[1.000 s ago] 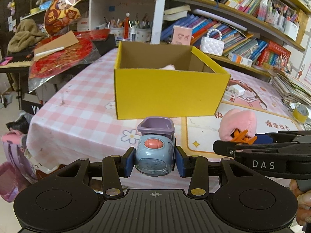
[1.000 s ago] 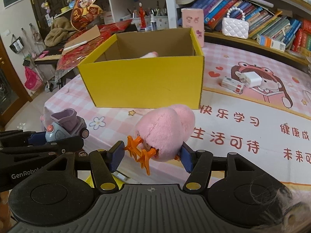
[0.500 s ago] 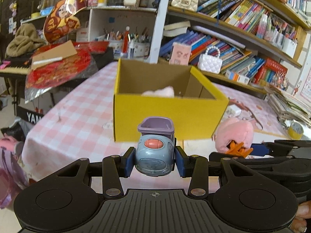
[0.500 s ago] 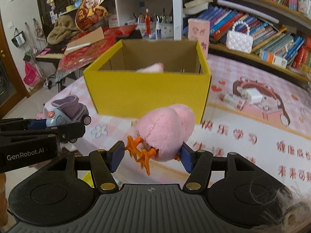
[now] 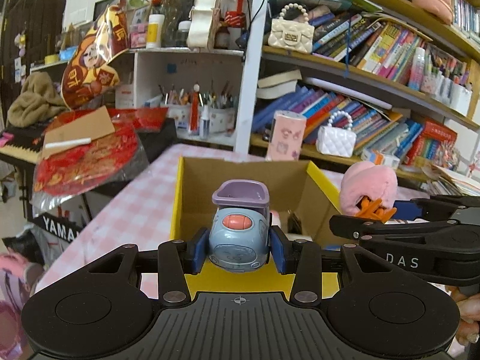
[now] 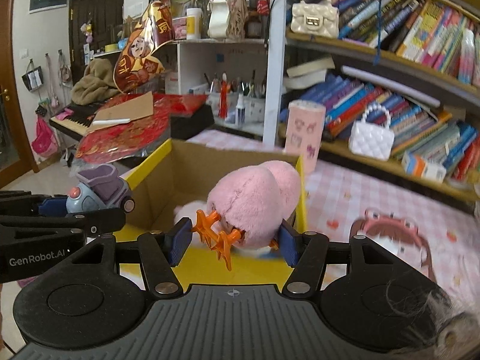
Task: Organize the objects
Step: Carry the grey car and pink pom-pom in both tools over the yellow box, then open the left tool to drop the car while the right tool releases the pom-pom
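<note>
At the far left of both views we find the cluttered side table with red foil packets (image 5: 87,162) and a keyboard (image 6: 75,118), partly cut off by the frame edge and softened by blur. We cannot read the floor of the yellow box (image 5: 180,198): the held objects and the gripper bodies cover most of its interior, and only a pale pink item (image 6: 192,208) inside it shows in part, too blurred to identify. The box stands on the pink checked tablecloth (image 5: 135,207); behind it rise the white post (image 5: 249,69), a pink printed carton (image 5: 286,138) and a white quilted handbag (image 5: 336,141) on the bookshelf (image 5: 390,84). The left gripper (image 5: 238,249) is narrowly set, both blue pads pressing the flanks of the blue-and-purple toy car (image 5: 238,234), which hangs over the near wall of the box. To its right, the right gripper (image 6: 234,240) stands somewhat wider and pinches the pink plush toy (image 6: 252,201) with orange feet, held above the box opening near its right wall. At the lower right edge of the left view, fingers (image 5: 468,309) of the person's hand show only in part.
</note>
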A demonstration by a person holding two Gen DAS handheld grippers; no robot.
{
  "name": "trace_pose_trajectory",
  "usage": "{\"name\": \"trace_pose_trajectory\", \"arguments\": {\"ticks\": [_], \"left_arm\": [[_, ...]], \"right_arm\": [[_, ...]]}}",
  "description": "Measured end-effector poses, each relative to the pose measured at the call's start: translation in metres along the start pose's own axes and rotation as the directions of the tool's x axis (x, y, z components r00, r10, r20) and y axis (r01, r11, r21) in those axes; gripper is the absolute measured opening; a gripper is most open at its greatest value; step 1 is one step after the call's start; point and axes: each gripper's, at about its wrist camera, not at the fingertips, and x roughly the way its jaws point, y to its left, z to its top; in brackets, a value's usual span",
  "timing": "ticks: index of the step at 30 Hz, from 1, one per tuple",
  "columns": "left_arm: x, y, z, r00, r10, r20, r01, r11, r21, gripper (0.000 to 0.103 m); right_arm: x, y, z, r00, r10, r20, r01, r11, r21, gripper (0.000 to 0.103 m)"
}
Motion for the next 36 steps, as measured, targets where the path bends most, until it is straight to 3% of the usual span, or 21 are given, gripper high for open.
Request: {"name": "trace_pose_trajectory", "arguments": {"ticks": [7,16,20,23,36], "left_arm": [[0.043,-0.002,0.016,0.999,0.025,-0.024,-0.025,1.000,-0.014,0.041],[0.088,-0.003,0.020,0.992,0.073,-0.103,-0.075,0.997,-0.013,0.041],[0.104,-0.003,0.019,0.983,0.109,-0.145,-0.107,0.994,0.021,0.042],[0.113,-0.003,0.016,0.975,0.136,-0.174,-0.131,0.991,0.040,0.042],[0.117,-0.008,0.014,0.969,0.193,-0.157,-0.184,0.980,0.071,0.042]], "right_arm": [[0.040,-0.017,0.015,1.000,0.023,-0.015,-0.023,0.999,-0.048,0.057],[0.102,-0.029,0.016,0.986,0.093,-0.135,-0.104,0.991,-0.078,0.058],[0.118,-0.027,0.016,0.979,0.111,-0.168,-0.136,0.980,-0.146,0.058],[0.127,-0.027,0.016,0.974,0.123,-0.190,-0.154,0.975,-0.162,0.058],[0.134,-0.029,0.016,0.966,0.133,-0.221,-0.169,0.973,-0.154,0.059]]}}
